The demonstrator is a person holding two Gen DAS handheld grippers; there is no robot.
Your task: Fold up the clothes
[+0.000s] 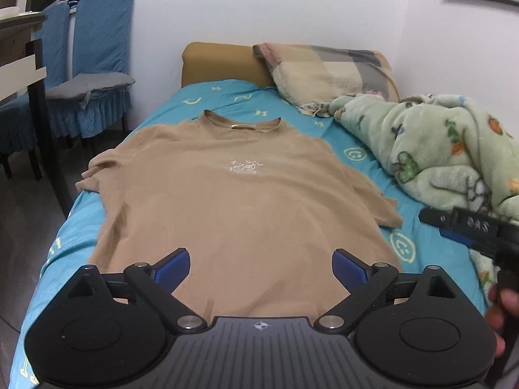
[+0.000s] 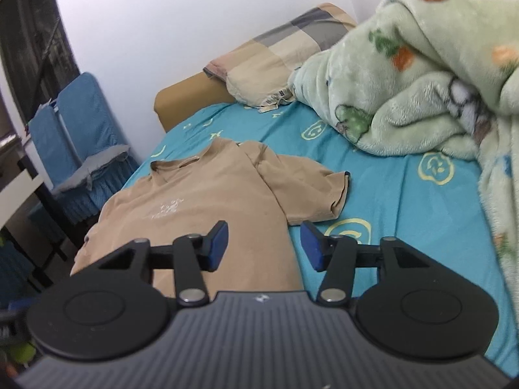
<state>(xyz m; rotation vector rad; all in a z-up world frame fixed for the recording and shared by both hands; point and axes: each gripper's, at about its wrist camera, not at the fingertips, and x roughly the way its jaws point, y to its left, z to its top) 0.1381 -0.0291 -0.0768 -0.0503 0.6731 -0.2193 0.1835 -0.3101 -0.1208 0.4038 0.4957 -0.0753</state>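
Note:
A tan T-shirt (image 1: 233, 201) lies flat, front up, on the turquoise bed sheet (image 1: 353, 139), collar towards the headboard, both sleeves spread out. My left gripper (image 1: 261, 267) is open and empty, above the shirt's lower hem. My right gripper (image 2: 263, 244) is open and empty, above the shirt's right side edge, just below the right sleeve (image 2: 308, 191). The shirt also shows in the right wrist view (image 2: 201, 214). The right gripper also shows at the right edge of the left wrist view (image 1: 467, 227).
A crumpled green fleece blanket (image 1: 438, 149) lies on the bed's right side, close to the right sleeve. A checked pillow (image 1: 327, 71) leans against the tan headboard (image 1: 220, 61). Blue-covered chairs (image 1: 90, 74) and a dark table (image 1: 29, 64) stand left of the bed.

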